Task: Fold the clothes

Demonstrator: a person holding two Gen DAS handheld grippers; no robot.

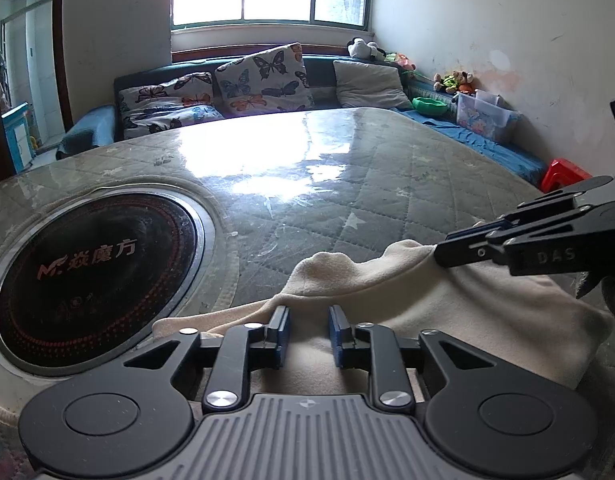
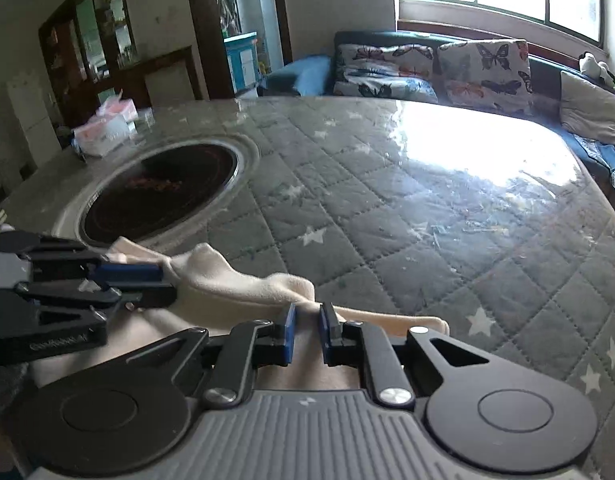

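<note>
From the left wrist camera, the left gripper (image 1: 308,332) sits low over a cream garment (image 1: 447,300) lying at the near edge of the table (image 1: 347,184). Its jaws stand a little apart with the cloth between them; whether they pinch it I cannot tell. To the right, the right gripper (image 1: 447,246) has its jaws closed on a raised fold of the garment. A round black cooktop (image 1: 95,268) is set into the table to the left.

From the right wrist camera, the right gripper (image 2: 307,320) has a narrow gap between its jaws, with cream cloth (image 2: 243,280) in it. The left gripper (image 2: 163,280), at left, meets the garment's bunched edge. A sofa (image 2: 447,68) stands beyond.
</note>
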